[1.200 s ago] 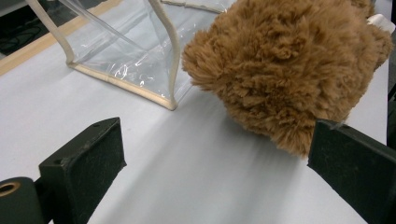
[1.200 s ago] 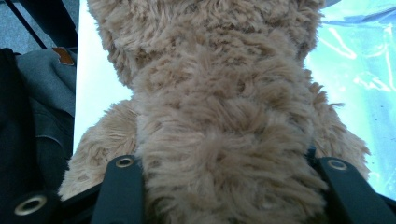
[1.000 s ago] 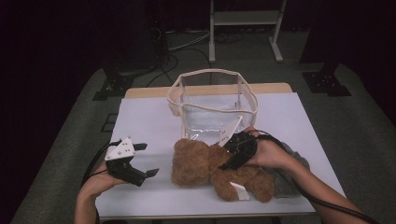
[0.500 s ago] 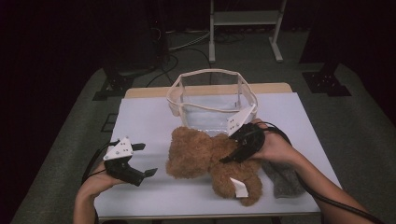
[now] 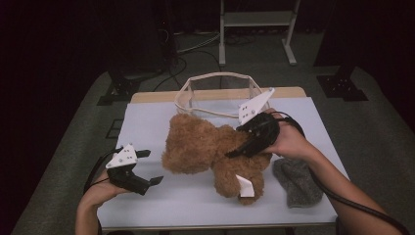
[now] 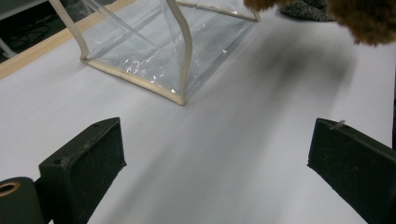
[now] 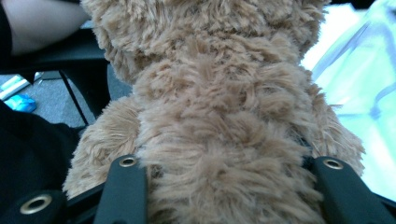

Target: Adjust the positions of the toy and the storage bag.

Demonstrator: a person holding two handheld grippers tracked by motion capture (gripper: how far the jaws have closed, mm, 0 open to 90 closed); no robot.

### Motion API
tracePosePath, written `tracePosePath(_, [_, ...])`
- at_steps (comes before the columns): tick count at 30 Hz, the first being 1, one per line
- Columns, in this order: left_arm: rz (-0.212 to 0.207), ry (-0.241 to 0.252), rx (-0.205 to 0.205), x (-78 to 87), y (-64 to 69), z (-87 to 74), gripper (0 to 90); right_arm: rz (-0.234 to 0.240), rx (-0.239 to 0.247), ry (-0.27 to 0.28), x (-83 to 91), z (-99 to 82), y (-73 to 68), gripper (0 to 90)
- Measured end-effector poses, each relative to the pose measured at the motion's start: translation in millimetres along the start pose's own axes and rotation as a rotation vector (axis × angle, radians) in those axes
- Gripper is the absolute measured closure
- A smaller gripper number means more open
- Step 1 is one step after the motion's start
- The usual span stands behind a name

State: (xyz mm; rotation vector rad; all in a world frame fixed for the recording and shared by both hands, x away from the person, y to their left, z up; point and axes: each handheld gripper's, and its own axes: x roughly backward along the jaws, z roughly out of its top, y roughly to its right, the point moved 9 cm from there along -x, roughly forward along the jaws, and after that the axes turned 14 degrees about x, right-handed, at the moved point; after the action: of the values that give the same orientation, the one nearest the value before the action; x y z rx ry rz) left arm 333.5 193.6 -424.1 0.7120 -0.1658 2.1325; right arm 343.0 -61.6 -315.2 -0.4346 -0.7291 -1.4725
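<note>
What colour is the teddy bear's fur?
Light golden brown, the teddy bear is shaggy all over; the right gripper view shows it best.

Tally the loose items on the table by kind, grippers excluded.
Brown teddy bear: 1
Clear plastic bag: 1
Grey knitted piece: 1
Total: 3

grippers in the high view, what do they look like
Both the left gripper and the right gripper are black two-jaw tools, each topped by a pale grey three-cornered plate with small dark dots. A black cable trails back from each. The person's forearms are bare, with no sleeves showing.
</note>
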Motion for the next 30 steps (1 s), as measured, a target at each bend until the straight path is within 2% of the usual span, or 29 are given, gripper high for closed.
tracePosePath(7, [0.005, 0.001, 0.002, 1.6, -1.0, -0.5, 3.1, -0.025, 0.026, 0.021, 23.8, 31.8, 13.9, 49.7])
tracePosePath(10, [0.003, 0.002, 0.000, 2.2, -0.6, -0.6, 3.0, -0.029, 0.023, 0.023, 29.7, 41.9, 19.5, 49.7])
tracePosePath(18, [0.005, 0.008, 0.008, 4.2, -3.1, -1.4, 3.0, -0.045, 0.038, -0.004, 45.2, 64.4, 34.6, 49.7])
tracePosePath(24, [0.007, 0.009, 0.011, 5.9, -4.3, -2.0, 3.1, -0.049, 0.043, -0.005, 56.1, 80.8, 46.3, 49.7])
tracePosePath(30, [0.017, 0.006, 0.008, 7.9, -6.2, -3.3, 3.1, -0.072, 0.048, -0.028, 67.1, 96.7, 64.7, 49.7])
